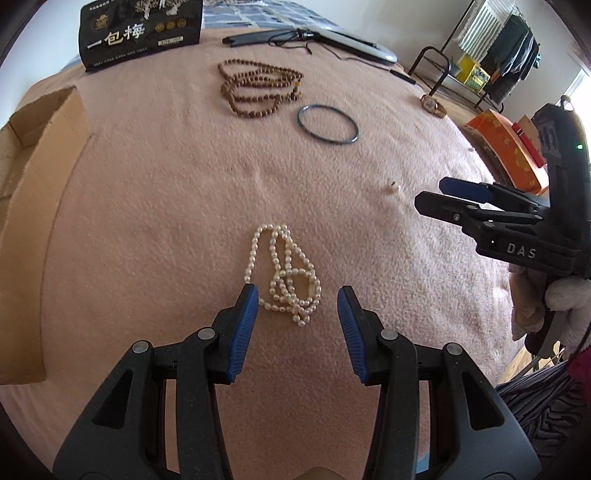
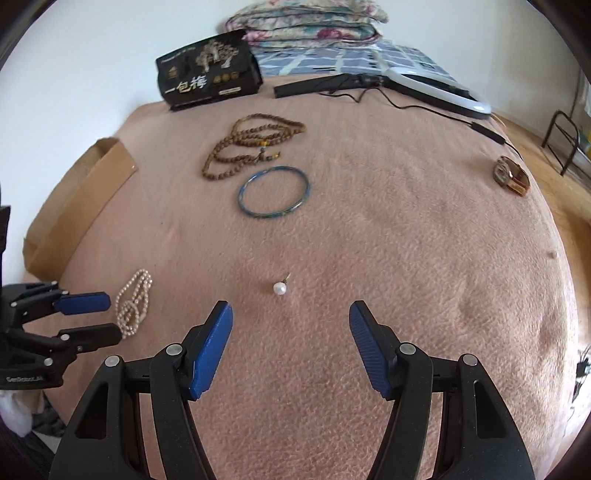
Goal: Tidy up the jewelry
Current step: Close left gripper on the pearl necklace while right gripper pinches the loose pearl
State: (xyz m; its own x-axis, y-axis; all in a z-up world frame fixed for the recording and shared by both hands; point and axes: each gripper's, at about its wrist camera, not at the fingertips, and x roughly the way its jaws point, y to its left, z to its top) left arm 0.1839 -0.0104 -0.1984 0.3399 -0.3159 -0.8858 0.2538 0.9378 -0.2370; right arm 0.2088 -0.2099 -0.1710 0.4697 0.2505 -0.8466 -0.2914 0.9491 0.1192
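A white pearl necklace (image 1: 284, 275) lies bunched in loops on the pink blanket (image 1: 166, 206), its long axis running near to far. Its near end sits between the spread blue pads of the left gripper (image 1: 297, 291), which is wide open and holds nothing; the left pad's tip is at the strand's edge, but contact cannot be judged.

Farther off lie a coiled brown bead necklace (image 1: 258, 88) and, just to its near right, a dark blue bangle (image 1: 328, 123) lying flat. At the far right edge sits a wristwatch (image 1: 433, 105). A cardboard box (image 1: 33, 177) stands at the left, and a black snack bag (image 1: 140, 31) at the far edge.

The right wrist view shows clearly a single pearl stud earring (image 2: 280, 287), only a small speck in the left view; its post points far and slightly right. It lies just beyond the right gripper (image 2: 291, 310), whose jaws are also wide apart and empty. That view alone shows folded quilts (image 2: 306, 22) at the far end.
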